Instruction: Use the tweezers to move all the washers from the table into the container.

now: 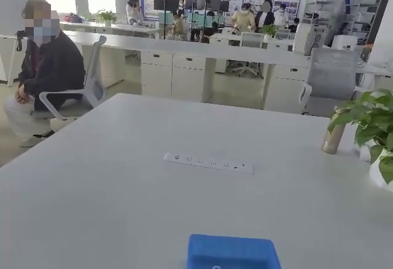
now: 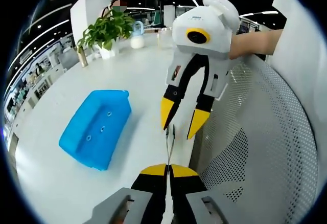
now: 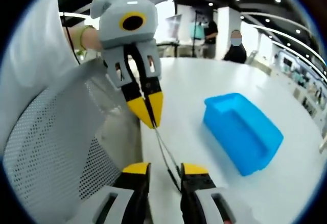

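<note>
**Grippers.** The left gripper (image 2: 167, 170) has its jaws closed on one end of the tweezers (image 2: 169, 136). Which end that is cannot be told. The right gripper (image 3: 166, 170) has its jaws apart and grips nothing, and the free end of the tweezers lies in the gap between them. Both are at the near edge of the desk (image 1: 123, 177), against a mesh chair (image 2: 255, 132).

**Task items.** The container (image 1: 232, 253) sits on the desk at the middle of the near edge. Three small rings, judged to be washers (image 2: 102, 129), lie on its floor.

**Risks.**
- The tweezers hang on one grip only. If the left jaws let go before the right jaws close, the tweezers would likely fall past the desk edge onto the chair or the floor.
- If the right jaws close off-centre, the tweezers could twist or be clamped shut, which would leave them unfit for picking.
- Both grippers work close to the chair mesh, which could snag the tweezers.

**Differences between views.**
- The left gripper view looks into the container and shows the washers. The right gripper view shows the container's outer wall and rim, with the floor hidden.
- The right gripper view shows the tweezers running the whole way from the left jaws into the right gap. The left gripper view shows a short stretch of them.
- The head view shows the far half of the desk, with a power strip (image 1: 208, 163) at the centre and a bottle (image 1: 334, 130) and a plant (image 1: 373, 121) at the right edge. It cuts the container off at the bottom of the frame.
</note>
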A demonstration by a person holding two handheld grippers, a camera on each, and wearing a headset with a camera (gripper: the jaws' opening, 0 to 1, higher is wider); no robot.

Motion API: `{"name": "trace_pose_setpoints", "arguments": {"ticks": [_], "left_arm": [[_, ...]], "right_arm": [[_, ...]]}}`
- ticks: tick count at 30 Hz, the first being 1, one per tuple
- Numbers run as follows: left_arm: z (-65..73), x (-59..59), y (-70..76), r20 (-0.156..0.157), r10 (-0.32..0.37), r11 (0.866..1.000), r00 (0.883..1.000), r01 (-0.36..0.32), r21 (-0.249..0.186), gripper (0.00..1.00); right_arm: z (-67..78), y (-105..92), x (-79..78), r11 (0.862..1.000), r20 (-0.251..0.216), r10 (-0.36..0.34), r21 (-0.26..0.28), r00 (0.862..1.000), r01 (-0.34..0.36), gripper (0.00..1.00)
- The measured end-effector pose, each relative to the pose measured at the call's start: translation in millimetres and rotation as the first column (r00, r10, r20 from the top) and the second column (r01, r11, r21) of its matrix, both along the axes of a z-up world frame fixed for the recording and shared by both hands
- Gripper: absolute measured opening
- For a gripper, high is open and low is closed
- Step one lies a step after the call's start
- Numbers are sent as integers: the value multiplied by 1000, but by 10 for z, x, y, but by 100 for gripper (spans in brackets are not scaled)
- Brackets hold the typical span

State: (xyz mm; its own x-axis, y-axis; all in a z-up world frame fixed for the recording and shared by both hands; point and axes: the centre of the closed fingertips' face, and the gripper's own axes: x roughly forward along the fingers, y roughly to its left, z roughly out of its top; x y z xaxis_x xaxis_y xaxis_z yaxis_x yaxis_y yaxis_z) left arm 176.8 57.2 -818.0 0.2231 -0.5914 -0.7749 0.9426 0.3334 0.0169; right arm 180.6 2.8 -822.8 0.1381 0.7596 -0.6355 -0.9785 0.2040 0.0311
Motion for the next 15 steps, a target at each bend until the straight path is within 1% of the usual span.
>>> {"name": "trace_pose_setpoints", "arguments": {"ticks": [1,2,3,4,5,7,8,9,10,12,15], "left_arm": [[-15,3,8,-6,-6,1000,1000,6,8,0],[-36,11,18,-12,-13,1000,1000,14,16,0],[-52,14,25,-18,-20,1000,1000,20,24,0],[-58,16,27,-20,-22,999,1000,23,26,0],[-90,19,41,-32,-35,999,999,36,41,0],[-126,19,53,-47,-50,997,998,53,61,0],[-141,18,58,-52,-59,996,997,62,70,0],[-160,23,63,-58,-68,994,996,73,84,0],[-174,25,70,-62,-76,992,995,81,95,0],[-197,34,79,-69,-97,987,993,104,120,0],[-216,54,86,-78,-121,980,990,131,150,0]], "right_arm": [[31,-32,19,1000,0,-26,16,1000,26,23],[73,-88,47,997,-2,-67,32,998,68,26],[102,-128,69,995,-3,-95,38,995,95,28],[119,-145,82,994,-1,-105,40,994,105,31],[186,-212,123,987,-5,-155,50,988,155,34],[242,-270,145,981,-18,-187,56,982,188,39],[260,-298,165,979,-8,-197,53,980,197,41],[281,-335,201,976,15,-214,52,977,213,43],[290,-359,207,974,19,-221,49,975,220,44],[320,-408,228,967,20,-252,47,968,250,48],[390,-451,261,953,20,-295,80,955,293,51]]}}
